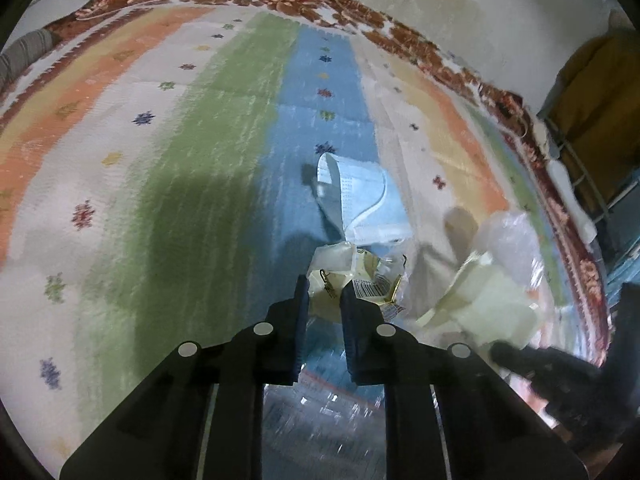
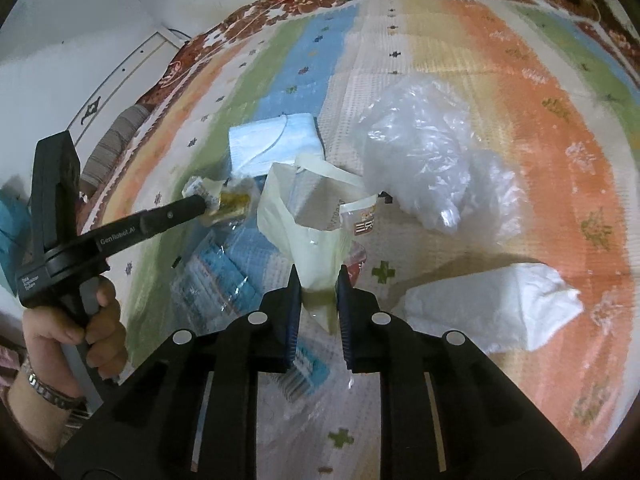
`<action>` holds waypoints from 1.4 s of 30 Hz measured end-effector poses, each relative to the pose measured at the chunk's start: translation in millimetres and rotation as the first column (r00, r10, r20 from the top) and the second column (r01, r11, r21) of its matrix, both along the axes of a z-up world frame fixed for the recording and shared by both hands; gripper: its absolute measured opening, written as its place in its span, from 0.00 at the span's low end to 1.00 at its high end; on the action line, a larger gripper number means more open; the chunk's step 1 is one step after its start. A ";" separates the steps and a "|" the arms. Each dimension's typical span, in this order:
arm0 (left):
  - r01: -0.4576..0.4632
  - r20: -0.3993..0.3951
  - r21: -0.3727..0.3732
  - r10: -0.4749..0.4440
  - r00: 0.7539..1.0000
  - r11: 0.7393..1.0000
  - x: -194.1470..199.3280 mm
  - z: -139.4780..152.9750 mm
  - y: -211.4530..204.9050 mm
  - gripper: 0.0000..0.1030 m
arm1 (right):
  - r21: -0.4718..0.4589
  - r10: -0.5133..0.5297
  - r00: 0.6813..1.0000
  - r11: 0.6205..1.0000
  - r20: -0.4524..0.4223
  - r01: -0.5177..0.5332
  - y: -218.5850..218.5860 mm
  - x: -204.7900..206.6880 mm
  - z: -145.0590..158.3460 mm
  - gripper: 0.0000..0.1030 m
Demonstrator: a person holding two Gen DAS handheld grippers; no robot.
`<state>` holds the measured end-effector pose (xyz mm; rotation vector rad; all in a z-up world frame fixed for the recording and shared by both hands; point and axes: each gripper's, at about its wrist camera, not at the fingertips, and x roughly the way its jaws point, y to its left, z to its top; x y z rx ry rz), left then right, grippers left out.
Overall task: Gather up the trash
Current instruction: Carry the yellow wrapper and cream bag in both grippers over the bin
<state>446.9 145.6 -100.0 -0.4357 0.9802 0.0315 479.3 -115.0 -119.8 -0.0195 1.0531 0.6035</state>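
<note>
A striped rug point(image 2: 500, 92) covers the floor. On it lie a blue face mask point(image 1: 360, 200), a crumpled clear plastic bag point(image 2: 432, 152), a white tissue point(image 2: 492, 304) and a clear blue-printed wrapper point(image 2: 216, 272), all crowded near the rug's middle. The left claw point(image 1: 324, 292) points steeply down, clamped on a small yellowish wrapper point(image 1: 356, 276) just in front of the mask. The right claw point(image 2: 318, 276), likewise tilted down, is clamped on the cream bag point(image 2: 304, 216), whose mouth gapes open. A hand point(image 2: 80, 328) grips the left tool's handle.
</note>
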 end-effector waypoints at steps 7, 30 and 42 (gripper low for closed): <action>-0.005 -0.003 0.045 0.005 1.000 0.999 -25.5 22.9 2.1 0.15 | -0.022 0.017 0.999 1.000 0.037 -0.016 -1.3 -14.2 19.5 0.15; -0.022 -0.023 0.136 0.026 0.999 0.991 -112.8 74.0 -5.0 0.15 | -0.140 0.038 0.987 0.990 0.156 -0.016 -12.9 -98.5 68.1 0.15; -0.077 0.005 0.139 0.077 0.997 0.987 -158.7 95.3 -14.4 0.15 | -0.161 0.007 0.984 0.987 0.177 0.022 -30.8 -134.2 83.2 0.15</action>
